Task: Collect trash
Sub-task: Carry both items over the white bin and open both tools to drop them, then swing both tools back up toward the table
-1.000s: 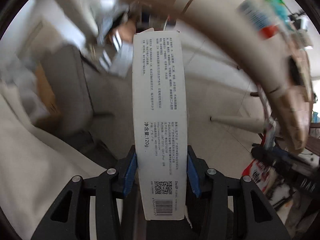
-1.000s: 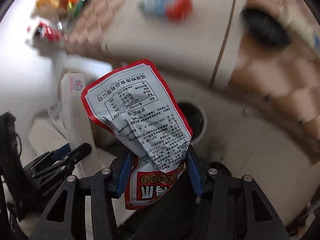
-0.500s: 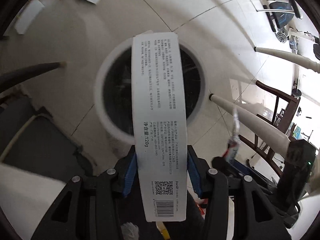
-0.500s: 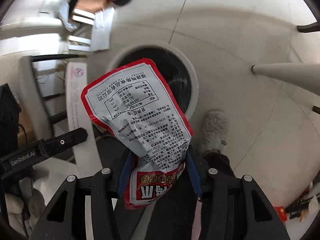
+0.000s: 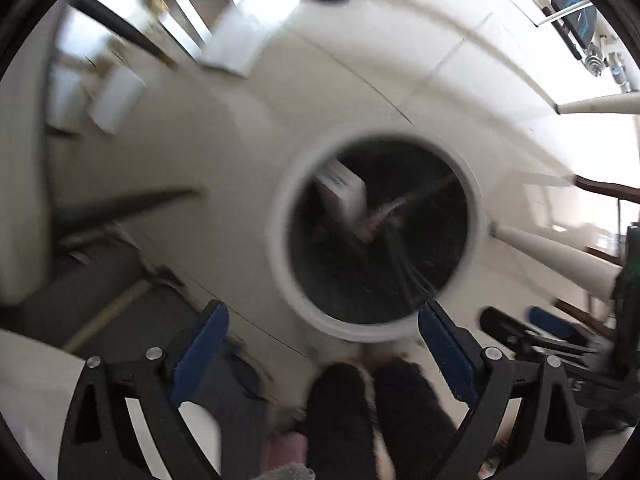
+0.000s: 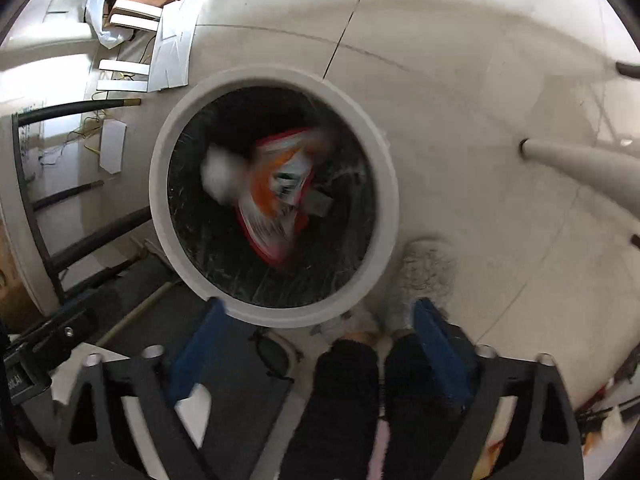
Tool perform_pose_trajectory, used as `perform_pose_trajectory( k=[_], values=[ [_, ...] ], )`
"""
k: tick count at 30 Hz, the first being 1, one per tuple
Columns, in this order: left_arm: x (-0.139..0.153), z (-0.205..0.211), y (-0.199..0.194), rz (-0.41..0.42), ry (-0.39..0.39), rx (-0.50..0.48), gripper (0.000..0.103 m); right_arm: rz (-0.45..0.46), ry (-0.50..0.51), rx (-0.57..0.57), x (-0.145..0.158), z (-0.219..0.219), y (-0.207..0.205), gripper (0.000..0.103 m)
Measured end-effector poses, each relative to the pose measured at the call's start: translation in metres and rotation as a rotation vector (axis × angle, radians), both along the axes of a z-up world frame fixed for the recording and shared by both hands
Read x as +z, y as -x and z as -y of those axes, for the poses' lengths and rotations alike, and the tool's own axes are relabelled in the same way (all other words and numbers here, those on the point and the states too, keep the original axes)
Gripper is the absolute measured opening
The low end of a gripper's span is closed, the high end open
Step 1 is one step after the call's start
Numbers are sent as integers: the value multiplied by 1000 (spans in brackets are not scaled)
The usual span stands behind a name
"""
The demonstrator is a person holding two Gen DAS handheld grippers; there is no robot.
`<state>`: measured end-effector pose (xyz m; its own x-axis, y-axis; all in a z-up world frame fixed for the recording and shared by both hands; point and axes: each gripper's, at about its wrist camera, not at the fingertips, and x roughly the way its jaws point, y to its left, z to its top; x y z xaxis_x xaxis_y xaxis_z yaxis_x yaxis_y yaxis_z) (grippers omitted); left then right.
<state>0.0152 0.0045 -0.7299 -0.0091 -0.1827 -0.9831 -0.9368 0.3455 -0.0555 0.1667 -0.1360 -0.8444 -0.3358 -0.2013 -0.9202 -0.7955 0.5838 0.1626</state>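
Well below both opening, empty grippers, snack wrapper (image 6: pixel 276 196) and box (image 5: pixel 344 196) inside bin (image 6: pixel 384 184).

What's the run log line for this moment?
left gripper: opening, empty | right gripper: opening, empty | white box, snack bag: in bin

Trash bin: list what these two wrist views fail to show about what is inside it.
- Left wrist view: white box in the bin is motion-blurred; its print is unreadable, its lower end lost in the dark.
- Right wrist view: red and orange snack bag is smeared; whether it has landed cannot be told.
- Both views: the bin's bottom is dark, so other trash cannot be made out.
- Right wrist view: grey scrap is too blurred to identify.
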Motion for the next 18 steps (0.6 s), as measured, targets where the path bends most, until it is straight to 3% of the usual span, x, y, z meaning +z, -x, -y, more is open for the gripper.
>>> perform_pose_trajectory(
  k=[5, 12, 18],
  values=[
    [55, 16, 4, -78, -137, -27, 97, 94, -35, 68, 53, -7, 9, 103],
    [114, 20, 18, -91, -159, 35, 97, 168, -82, 124, 141, -6, 19, 103],
    [186, 35, 27, -83, -160, 45, 97, 154, -105, 137, 220, 1, 24, 103]
  ],
)
